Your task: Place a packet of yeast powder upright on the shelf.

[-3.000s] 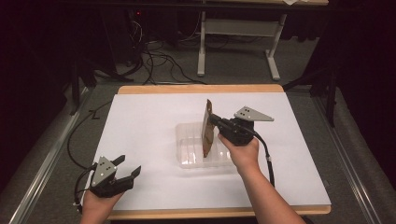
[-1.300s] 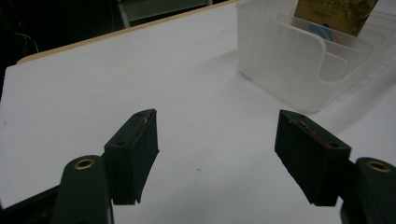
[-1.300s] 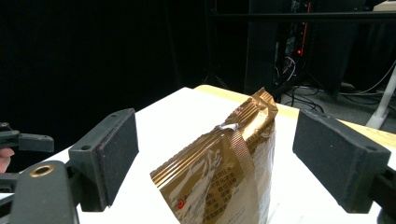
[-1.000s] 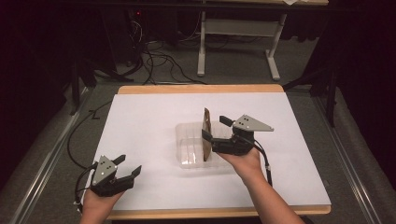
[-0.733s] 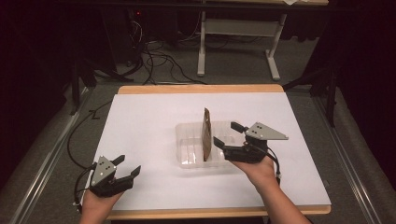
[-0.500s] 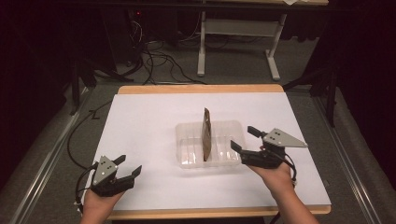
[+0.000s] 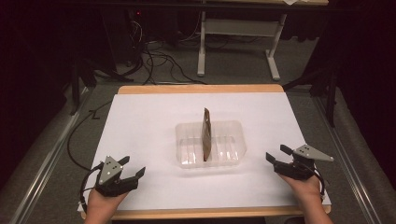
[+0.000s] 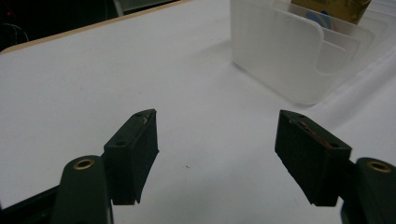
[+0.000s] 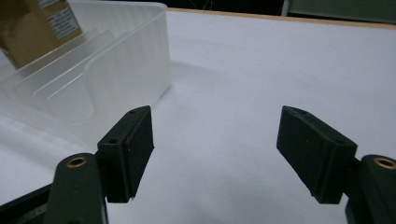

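Spanning most of the high view, the worktop (image 7: 140, 121) is covered w/ a white sheet, wood edge showing at the far side. It gives a plain flat base, so the clear plastic rack (image 7: 210, 144) sits steady near its middle.

The rack is a see-through tray w/ ribbed slots inside; those ribs look to be why the brown card packet (image 7: 206, 134) stands upright on its edge in a middle slot instead of lying flat. In the right gripper view the packet (image 9: 32, 28) leans a bit between the dividers; in the left gripper view its lower edge (image 8: 331, 9) peeks over the rack wall (image 8: 280, 51).

Left claw (image 7: 130, 168) rests at the near left corner of the worktop, jaws wide apart, nothing between them, well apart from the rack. Probably parked there since it has no part in this step.

Right claw (image 7: 275, 154) sits low near the right edge, to the right of the rack and clear of it, jaws apart and empty. Its jaws have just been closing a little, w/ nothing in them.

Vs the earlier frames: right claw had the packet pinched over the rack, then let go, and the hand drew back to the near right. Packet stayed in its slot; left claw didn't shift.
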The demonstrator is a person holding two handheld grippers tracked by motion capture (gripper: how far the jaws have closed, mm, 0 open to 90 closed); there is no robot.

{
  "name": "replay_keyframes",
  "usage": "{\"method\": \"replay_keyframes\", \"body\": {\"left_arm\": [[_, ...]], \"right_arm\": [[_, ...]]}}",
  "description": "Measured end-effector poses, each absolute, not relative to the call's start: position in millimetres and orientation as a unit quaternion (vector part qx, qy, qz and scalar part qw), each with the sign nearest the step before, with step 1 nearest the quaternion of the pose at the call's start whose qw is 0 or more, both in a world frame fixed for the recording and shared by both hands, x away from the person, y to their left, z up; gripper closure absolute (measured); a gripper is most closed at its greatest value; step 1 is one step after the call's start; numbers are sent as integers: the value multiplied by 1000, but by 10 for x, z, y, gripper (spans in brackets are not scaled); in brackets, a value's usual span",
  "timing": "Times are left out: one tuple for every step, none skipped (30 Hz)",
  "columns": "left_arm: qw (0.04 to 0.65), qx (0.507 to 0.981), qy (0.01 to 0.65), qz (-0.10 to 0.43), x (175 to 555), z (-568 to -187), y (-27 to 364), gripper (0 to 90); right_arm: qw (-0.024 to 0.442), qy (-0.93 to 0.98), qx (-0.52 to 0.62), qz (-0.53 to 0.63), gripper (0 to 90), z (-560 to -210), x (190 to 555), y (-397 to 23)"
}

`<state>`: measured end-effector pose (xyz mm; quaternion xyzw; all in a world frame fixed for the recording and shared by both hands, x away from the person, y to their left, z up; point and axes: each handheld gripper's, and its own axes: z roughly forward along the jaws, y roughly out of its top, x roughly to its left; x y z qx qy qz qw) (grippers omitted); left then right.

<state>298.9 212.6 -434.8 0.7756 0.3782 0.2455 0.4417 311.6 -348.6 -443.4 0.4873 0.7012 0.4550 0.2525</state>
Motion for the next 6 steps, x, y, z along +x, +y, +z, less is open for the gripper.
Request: {"method": "replay_keyframes", "body": {"left_arm": [[442,776,377,246,2984,-4345,2124,306],[443,776,376,246,2978,-4342,2126,306],[443,776,376,247,2969,-4337,2135,306],[444,775,377,247,2962,-4335,2144,306],[445,773,379,248,2956,-4333,2155,306],[446,772,379,247,2952,-4329,2167,306]], "right_arm": [[251,698,491,456,284,-4436,3124,-3492],[251,695,493,458,285,-4433,3123,-3488],[252,697,491,458,283,-4432,3121,-3483],[251,699,491,456,280,-4438,3119,-3475],[247,700,494,453,280,-4446,3120,-3474],[243,699,497,453,281,-4454,3121,-3475]]}}
